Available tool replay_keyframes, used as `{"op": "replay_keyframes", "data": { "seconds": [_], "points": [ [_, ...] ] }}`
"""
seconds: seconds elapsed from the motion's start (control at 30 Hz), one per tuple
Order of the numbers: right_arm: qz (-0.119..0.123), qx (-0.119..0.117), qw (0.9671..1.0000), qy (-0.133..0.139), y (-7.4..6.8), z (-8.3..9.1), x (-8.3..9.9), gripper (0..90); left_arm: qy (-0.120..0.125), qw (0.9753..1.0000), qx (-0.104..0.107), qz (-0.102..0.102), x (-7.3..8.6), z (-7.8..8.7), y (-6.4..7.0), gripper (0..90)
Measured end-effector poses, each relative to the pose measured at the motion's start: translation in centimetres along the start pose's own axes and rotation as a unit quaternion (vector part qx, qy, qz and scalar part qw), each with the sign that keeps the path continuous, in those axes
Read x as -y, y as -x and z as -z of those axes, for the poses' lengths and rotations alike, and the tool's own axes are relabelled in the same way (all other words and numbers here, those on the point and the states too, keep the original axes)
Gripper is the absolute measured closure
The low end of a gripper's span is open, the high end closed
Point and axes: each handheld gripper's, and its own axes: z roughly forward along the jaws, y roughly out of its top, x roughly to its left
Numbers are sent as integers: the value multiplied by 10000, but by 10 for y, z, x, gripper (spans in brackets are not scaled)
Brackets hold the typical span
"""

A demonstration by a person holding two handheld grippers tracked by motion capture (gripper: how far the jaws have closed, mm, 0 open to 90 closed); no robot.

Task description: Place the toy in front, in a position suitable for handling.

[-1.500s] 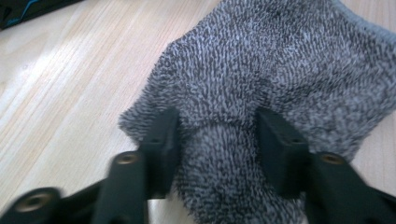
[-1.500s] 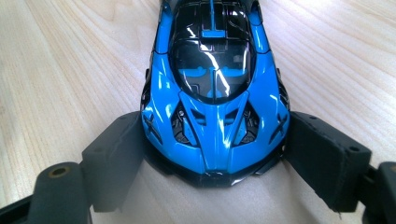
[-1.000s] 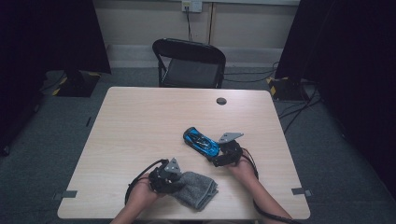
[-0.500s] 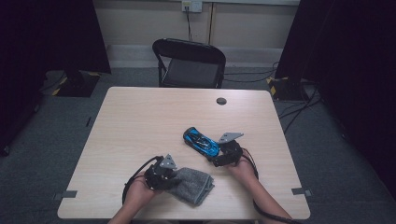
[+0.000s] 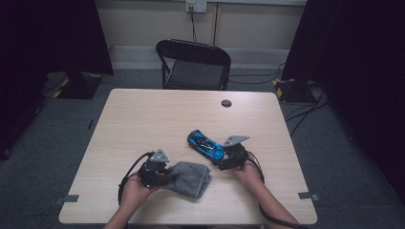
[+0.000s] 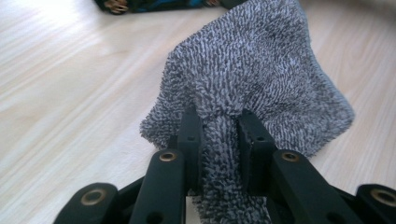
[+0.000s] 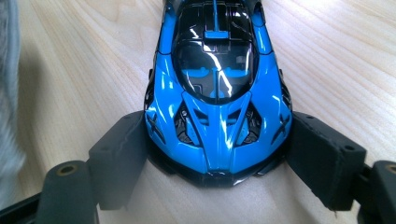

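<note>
At the near table edge, the left gripper (image 6: 217,135) was found clenched on a fold of the grey cloth (image 6: 261,79). Just beyond, the blue toy car (image 7: 217,88) was clamped at its nose by the right gripper (image 7: 217,161), its long axis running straight away from the jaws.

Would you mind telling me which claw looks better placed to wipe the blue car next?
Probably the left claw: it pinches the grey cloth, while the right claw grips the car.
</note>
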Motion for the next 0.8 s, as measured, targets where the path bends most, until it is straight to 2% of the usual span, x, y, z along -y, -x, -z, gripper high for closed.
{"op": "replay_keyframes", "data": {
  "seconds": [0.1, 0.13, 0.2, 0.23, 0.3, 0.37, 0.4, 0.43, 0.5, 0.57, 0.63, 0.67, 0.73, 0.8],
  "points": [
    [0, -2, 10000, 0, 0, 0, 0, 225, -39, 9996, -207, 182, 4, 2, -6, 739],
    [-1, -1, 10000, 0, 0, 0, 0, 225, -41, 9992, -210, 351, 6, 2, -10, 739],
    [-1, 0, 10000, 0, 0, 0, 0, 225, -54, 9988, -199, 454, 10, 1, -13, 730],
    [-1, 0, 10000, 0, 0, 0, 0, 225, -77, 9991, -169, 382, 12, 0, -14, 715],
    [-3, 0, 10000, -1, 0, 0, 0, 225, -46, 9999, -107, 94, 17, 0, -15, 651],
    [-1, 0, 10000, 0, 0, 0, 0, 225, -53, 9999, -8, -100, 21, 1, -17, 557],
    [-1, -1, 10000, 0, 0, 0, 0, 225, -29, 9998, -33, -176, 21, 3, -18, 517],
    [-2, -1, 10000, 0, 0, 0, 0, 225, 50, 9997, -11, -244, 21, 4, -18, 480],
    [-1, 0, 10000, 0, 0, 0, 0, 225, 233, 9983, 55, -526, 17, 8, -17, 410],
    [-2, 2, 10000, -2, 0, 0, 0, 225, 303, 9954, 44, -908, 11, 10, -14, 399],
    [1, 10, 10000, 2, 0, 0, 0, 225, 269, 9898, 43, -1398, 10, 9, -11, 394],
    [3, 10, 10000, 4, 0, 0, 0, 226, 224, 9870, 122, -1586, 10, 6, -11, 390],
    [-1, 11, 10000, 3, 0, 0, 0, 226, 136, 9809, 213, -1926, 13, -3, -8, 364],
    [2, 11, 10000, 3, 0, 0, 0, 226, -25, 9778, 254, -2082, 13, -13, -5, 331]
  ]
}}
